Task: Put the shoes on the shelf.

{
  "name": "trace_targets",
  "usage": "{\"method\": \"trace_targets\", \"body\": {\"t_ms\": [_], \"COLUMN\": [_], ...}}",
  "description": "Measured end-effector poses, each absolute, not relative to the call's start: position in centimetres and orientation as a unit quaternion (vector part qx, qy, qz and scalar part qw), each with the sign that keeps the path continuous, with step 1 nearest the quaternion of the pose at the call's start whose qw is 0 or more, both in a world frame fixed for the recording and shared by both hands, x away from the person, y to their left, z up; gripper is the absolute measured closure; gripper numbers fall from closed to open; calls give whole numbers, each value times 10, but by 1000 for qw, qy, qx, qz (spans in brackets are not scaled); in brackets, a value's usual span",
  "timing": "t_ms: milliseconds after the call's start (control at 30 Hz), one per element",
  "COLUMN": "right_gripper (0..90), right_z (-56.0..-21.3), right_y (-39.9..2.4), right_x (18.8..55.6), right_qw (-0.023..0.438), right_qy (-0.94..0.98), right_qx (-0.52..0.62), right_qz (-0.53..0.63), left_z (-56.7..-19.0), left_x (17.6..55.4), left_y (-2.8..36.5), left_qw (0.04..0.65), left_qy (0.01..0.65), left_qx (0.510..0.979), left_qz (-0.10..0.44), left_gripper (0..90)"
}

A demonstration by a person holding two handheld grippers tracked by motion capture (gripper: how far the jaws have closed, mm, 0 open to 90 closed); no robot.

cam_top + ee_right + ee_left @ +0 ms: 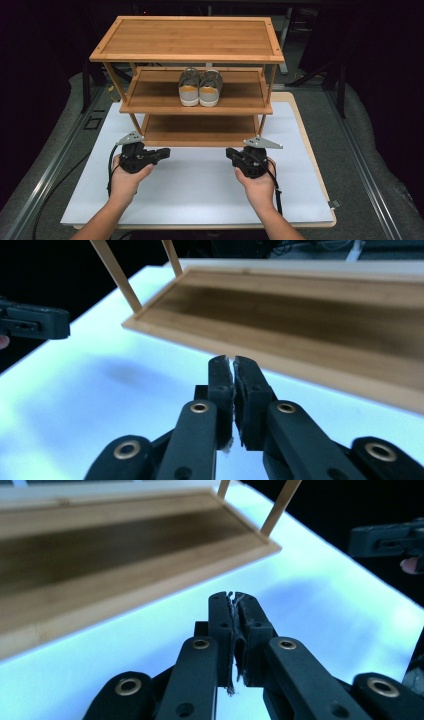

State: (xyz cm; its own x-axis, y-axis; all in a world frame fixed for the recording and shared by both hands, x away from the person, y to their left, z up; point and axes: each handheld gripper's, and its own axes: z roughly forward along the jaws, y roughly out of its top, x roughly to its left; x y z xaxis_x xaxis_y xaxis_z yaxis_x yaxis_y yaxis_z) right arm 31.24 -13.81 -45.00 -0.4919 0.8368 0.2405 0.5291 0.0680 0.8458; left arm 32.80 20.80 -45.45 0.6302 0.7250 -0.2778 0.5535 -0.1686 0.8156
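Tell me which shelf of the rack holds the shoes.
The middle shelf: the grey shoes sit on it, while the top shelf and bottom shelf are bare.

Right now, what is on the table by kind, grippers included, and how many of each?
Wooden shoe rack: 1
Grey shoes, side by side on the middle shelf: 2
Handheld grippers, left gripper and right gripper, jaws closed, nothing held: 2
Total: 5
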Motion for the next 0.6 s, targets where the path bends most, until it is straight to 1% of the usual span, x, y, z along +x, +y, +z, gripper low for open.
{"method": "trace_targets", "body": {"t_ms": [100,200,233,267,400,467,533,600], "right_gripper": [832,813,795,757,730,708,675,666], "right_z": [-464,-471,-474,-481,-490,-496,-504,-509], "right_y": [-145,-148,-149,-151,-153,-153,-152,-152], "right_x": [304,301,300,298,295,293,289,288], "right_qw": [163,169,171,165,169,170,175,184], "right_qy": [720,723,725,739,746,746,754,755], "right_qx": [482,481,481,473,470,466,451,446], "right_qz": [472,466,463,451,440,444,445,443], "left_z": [-469,-477,-482,-489,-501,-509,-515,-519], "left_x": [321,318,317,315,311,309,310,311], "left_y": [214,220,224,229,236,240,243,244], "left_qw": [468,461,459,458,453,450,444,446], "left_qy": [417,421,426,434,440,447,450,452], "left_qx": [772,774,773,770,769,766,766,764], "left_qz": [104,103,99,97,100,104,117,114], "left_gripper": [833,824,824,810,785,751,690,675]}}
